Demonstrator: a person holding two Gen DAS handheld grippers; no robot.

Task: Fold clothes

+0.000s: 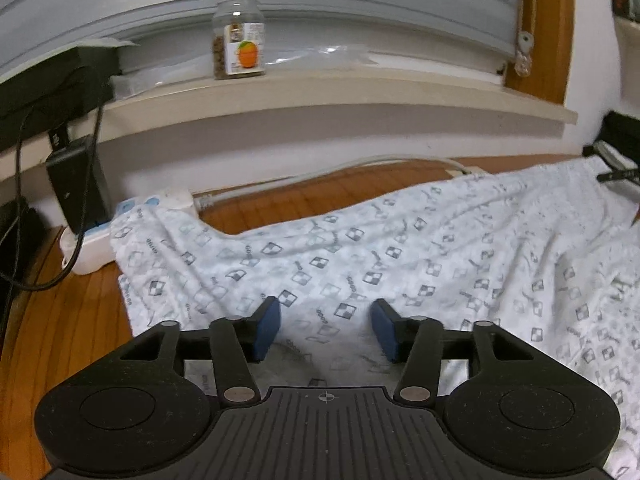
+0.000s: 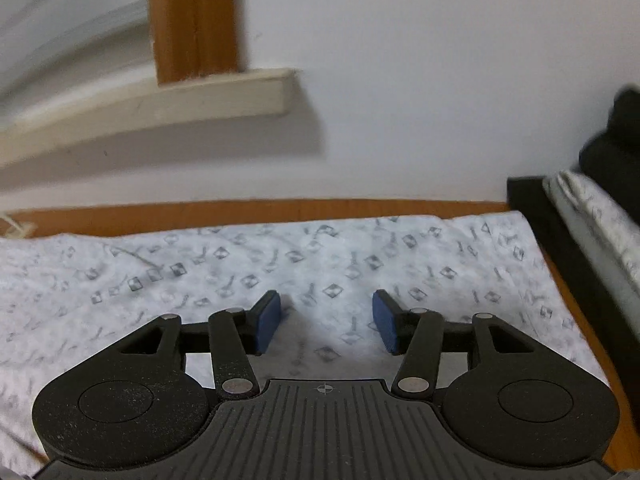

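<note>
The left tool (image 1: 325, 330) is held tilted downward toward the far side, its two blue pads (image 1: 267, 330) set well apart with nothing pressed between them. The right tool (image 2: 326, 322) is carried at a similar downward tilt, its blue pads (image 2: 387, 322) likewise spread apart and closed on nothing. No hand or sleeve is seen in either view.

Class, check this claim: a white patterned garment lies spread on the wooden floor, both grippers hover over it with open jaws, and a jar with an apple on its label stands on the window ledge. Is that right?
One detail is wrong: the jar label shows an orange, not an apple, as the left wrist view shows. The rest holds: the white patterned garment lies spread on the wooden floor, and the left gripper and right gripper are open above it.
</note>
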